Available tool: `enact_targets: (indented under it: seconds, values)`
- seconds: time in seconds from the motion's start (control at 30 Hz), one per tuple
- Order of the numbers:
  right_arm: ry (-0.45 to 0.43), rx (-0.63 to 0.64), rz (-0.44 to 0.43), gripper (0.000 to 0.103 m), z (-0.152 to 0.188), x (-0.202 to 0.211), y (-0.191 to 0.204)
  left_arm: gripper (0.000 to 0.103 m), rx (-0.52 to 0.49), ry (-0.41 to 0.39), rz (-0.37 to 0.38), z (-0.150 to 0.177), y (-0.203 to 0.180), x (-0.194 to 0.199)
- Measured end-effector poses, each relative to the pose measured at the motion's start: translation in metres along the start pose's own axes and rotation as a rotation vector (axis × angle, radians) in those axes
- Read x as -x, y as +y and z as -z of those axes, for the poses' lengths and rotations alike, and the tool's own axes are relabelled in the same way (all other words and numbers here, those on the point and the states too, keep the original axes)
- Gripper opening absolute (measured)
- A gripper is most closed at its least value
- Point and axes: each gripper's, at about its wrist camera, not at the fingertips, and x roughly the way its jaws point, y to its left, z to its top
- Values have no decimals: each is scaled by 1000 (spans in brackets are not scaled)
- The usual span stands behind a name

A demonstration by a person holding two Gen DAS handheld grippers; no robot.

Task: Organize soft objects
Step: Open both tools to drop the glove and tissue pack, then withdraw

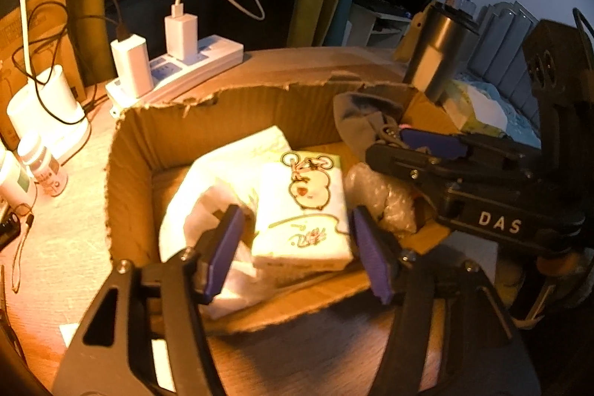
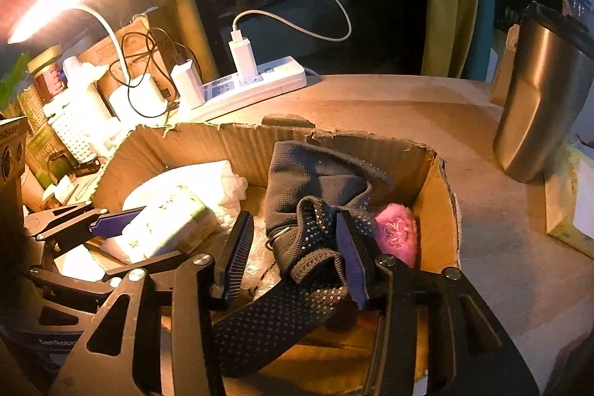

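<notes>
From the right wrist a fuzzy pink item (image 2: pixel 398 233) shows in the far right corner of the cardboard box (image 2: pixel 415 154), something the left wrist view does not reveal, while the left view shows the cartoon print on the tissue pack (image 1: pixel 302 210) plainly. That white pack lies in the box between the spread pads of the left gripper (image 1: pixel 297 247), which is released with a gap either side. The right gripper (image 2: pixel 295 257) also stands parted, the dotted dark sock (image 2: pixel 315 232) draped over its right finger and across the gap between the fingers.
</notes>
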Motion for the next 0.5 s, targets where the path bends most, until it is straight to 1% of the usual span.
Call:
enact_targets:
  seconds: [0.07, 0.13, 0.3, 0.5]
  values:
    - [-5, -4, -2, 56, 0, 3, 0, 69, -8, -9, -7, 1, -2, 4]
    - [-10, -6, 2, 64, 0, 6, 1, 74, -11, -20, -26, 0, -2, 8]
    - [-21, -17, 17, 67, 1, 14, 0, 75, -4, -35, -44, 1, -1, 16]
    - [-36, -19, 26, 67, 4, 25, 1, 76, -6, -57, -46, 2, -3, 28]
